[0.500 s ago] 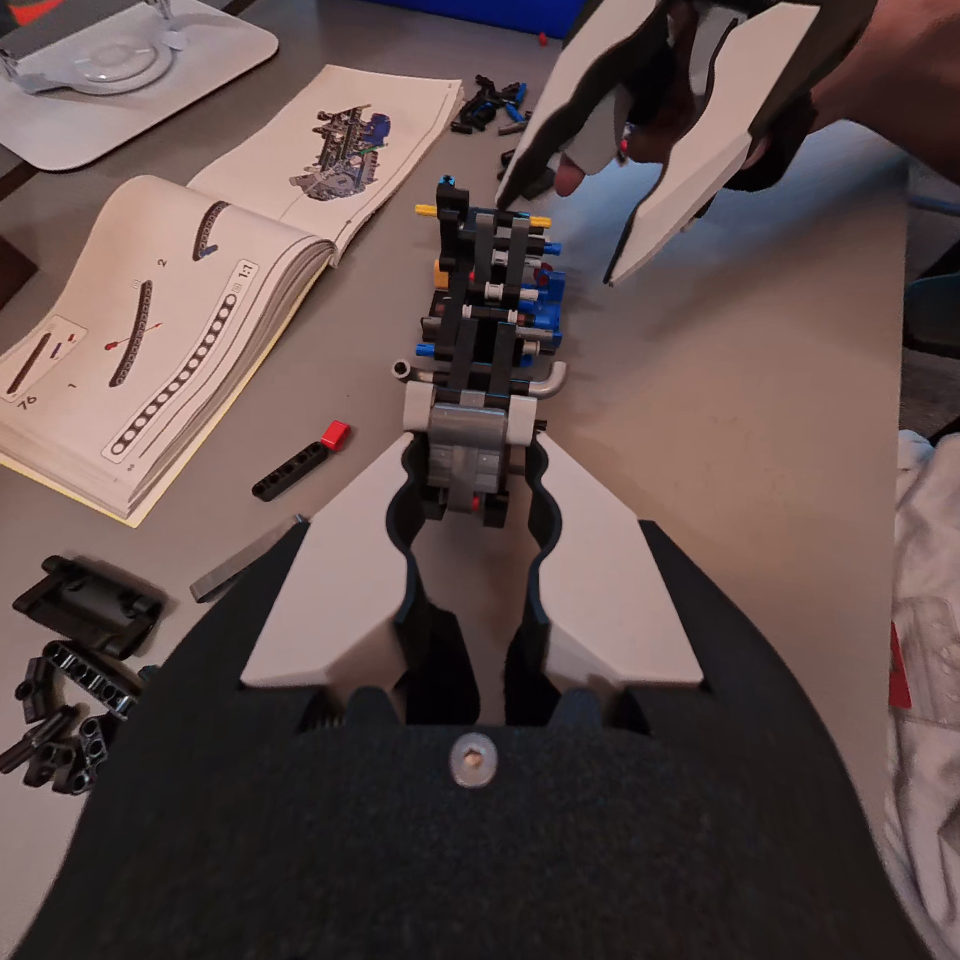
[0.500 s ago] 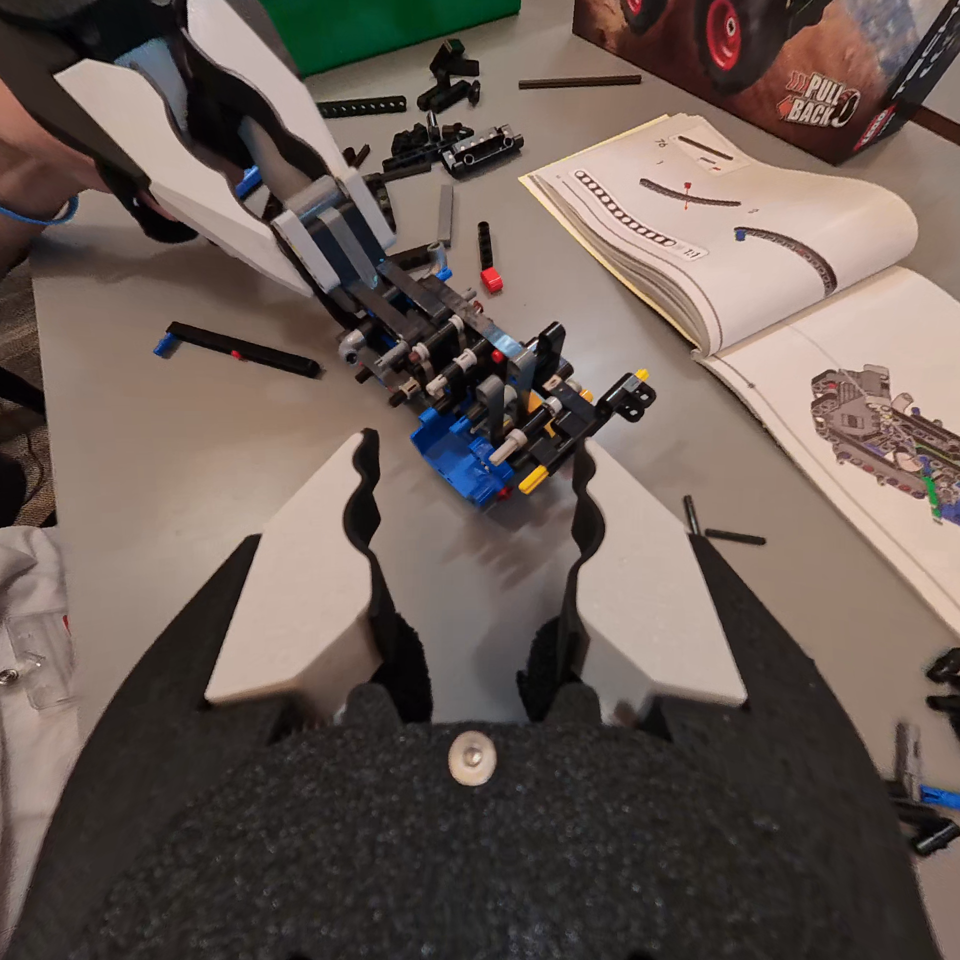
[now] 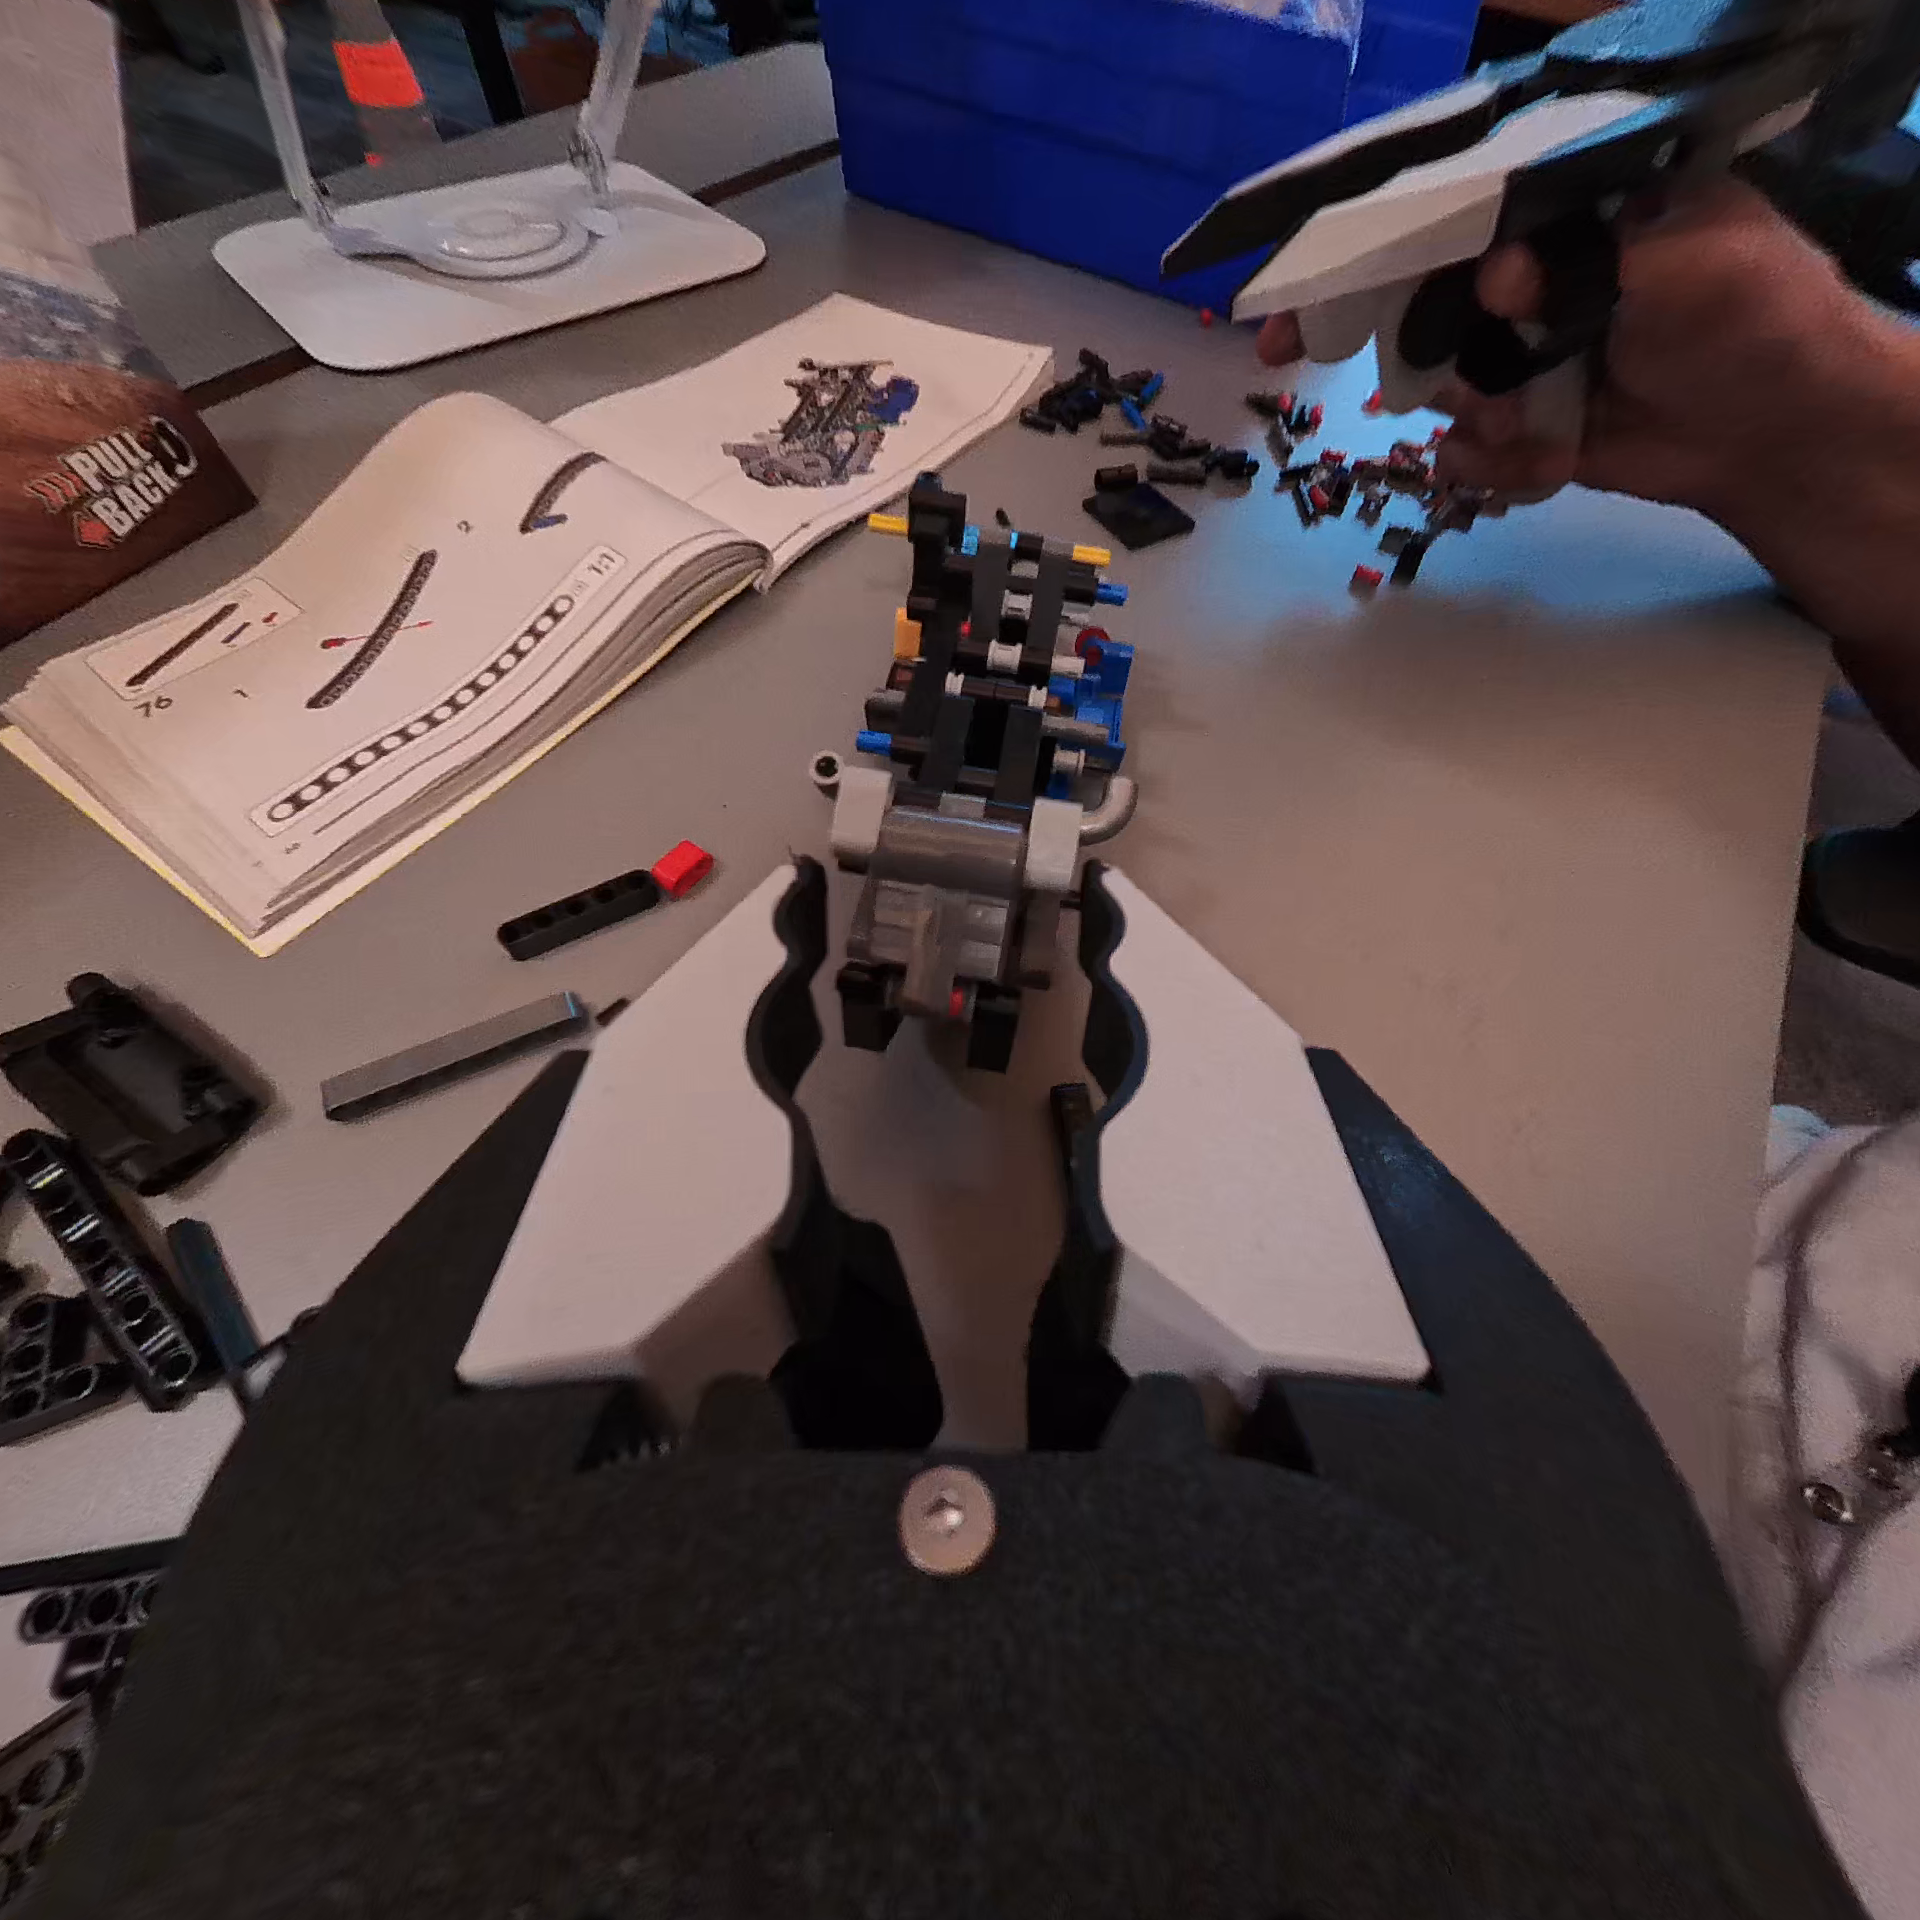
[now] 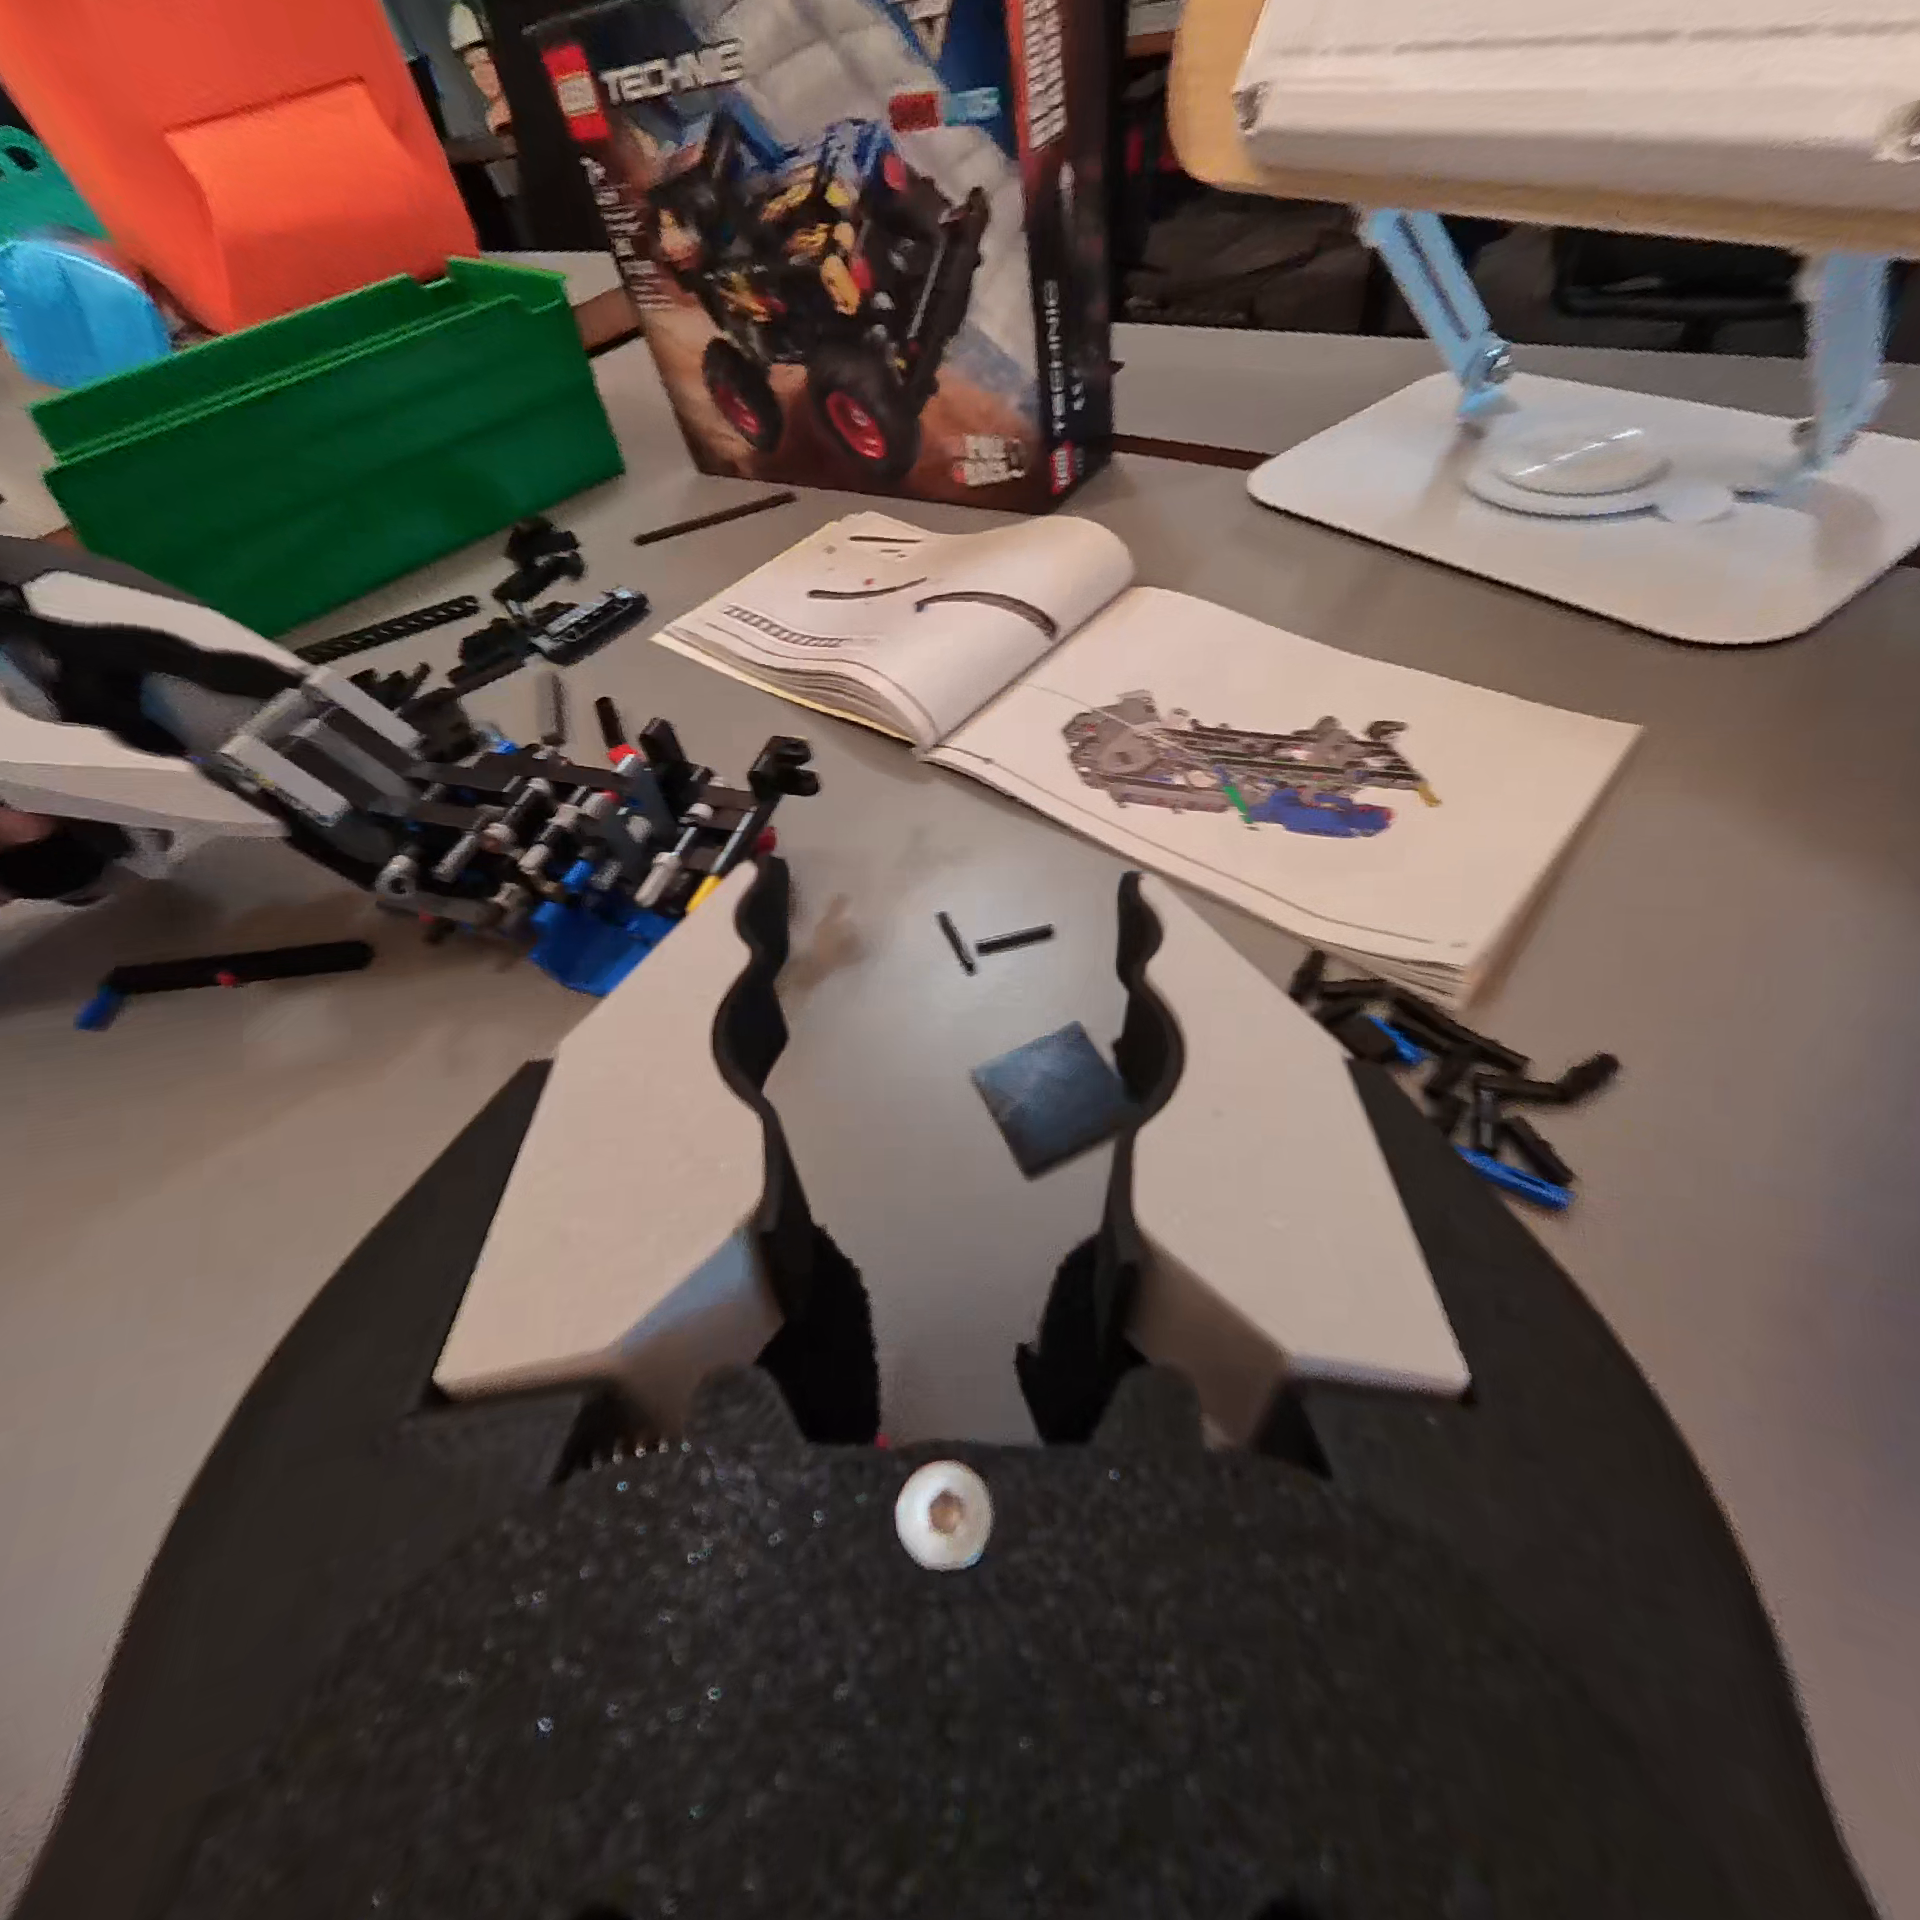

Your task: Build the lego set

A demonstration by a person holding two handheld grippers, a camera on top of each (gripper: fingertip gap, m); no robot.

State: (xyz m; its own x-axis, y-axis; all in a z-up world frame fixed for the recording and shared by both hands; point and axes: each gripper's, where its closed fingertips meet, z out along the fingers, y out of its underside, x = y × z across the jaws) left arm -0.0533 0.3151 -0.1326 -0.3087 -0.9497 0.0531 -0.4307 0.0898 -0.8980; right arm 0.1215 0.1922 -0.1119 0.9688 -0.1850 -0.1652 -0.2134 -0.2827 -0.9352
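The partly built lego chassis (image 3: 987, 727), black and grey with blue and yellow pins, lies lengthwise ahead of my left gripper (image 3: 948, 883). The left gripper is shut on the chassis's grey near end, which is raised while the blue far end rests on the table. In the right wrist view the chassis (image 4: 582, 821) is at the left, held by the left gripper (image 4: 275, 753). My right gripper (image 4: 945, 888) is open and empty above the table, right of the chassis. It shows in the left wrist view (image 3: 1210, 286), raised at the upper right in a person's hand.
The open instruction booklet (image 3: 416, 644) lies left of the chassis, also (image 4: 1143, 748). Loose parts: a black beam (image 3: 577, 916) with a red piece, a grey bar (image 3: 447, 1055), small pins (image 3: 1351, 488), a dark square tile (image 4: 1049, 1107). Green bin (image 4: 332, 447), set box (image 4: 862, 270), white stand base (image 4: 1558, 520).
My right gripper has drawn back from the chassis's far end, up and to the right. My left gripper still grips the grey end; its view has tilted up.
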